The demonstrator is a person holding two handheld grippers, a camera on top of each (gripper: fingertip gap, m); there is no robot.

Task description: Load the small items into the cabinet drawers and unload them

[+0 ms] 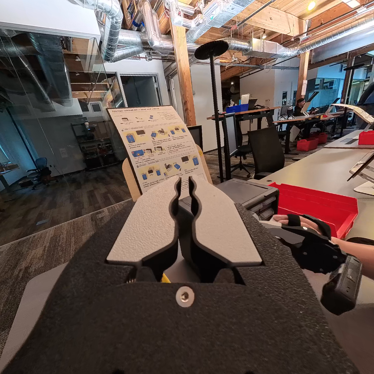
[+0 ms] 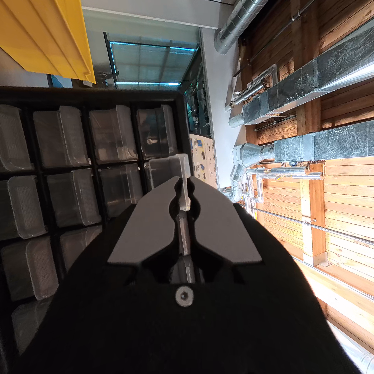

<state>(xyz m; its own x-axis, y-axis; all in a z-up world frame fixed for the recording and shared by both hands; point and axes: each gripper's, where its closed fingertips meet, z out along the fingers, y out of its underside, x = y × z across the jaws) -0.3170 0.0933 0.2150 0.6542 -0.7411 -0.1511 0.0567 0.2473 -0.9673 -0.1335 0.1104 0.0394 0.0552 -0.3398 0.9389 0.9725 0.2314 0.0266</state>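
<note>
Our left view looks level over the cabinet [image 1: 250, 194]; our right, rolled sideways, faces its drawers [image 2: 66, 153] closely.

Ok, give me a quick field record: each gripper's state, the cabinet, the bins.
left gripper: nearly shut, empty, raised beside the cabinet
right gripper: rolled sideways, shut on clear plastic drawer handle
black storage cabinet: clear drawers, the gripped drawer pulled out slightly, others shut
red plastic bin: right of cabinet, looks empty
yellow plastic bin: beside cabinet, contents not visible
</note>
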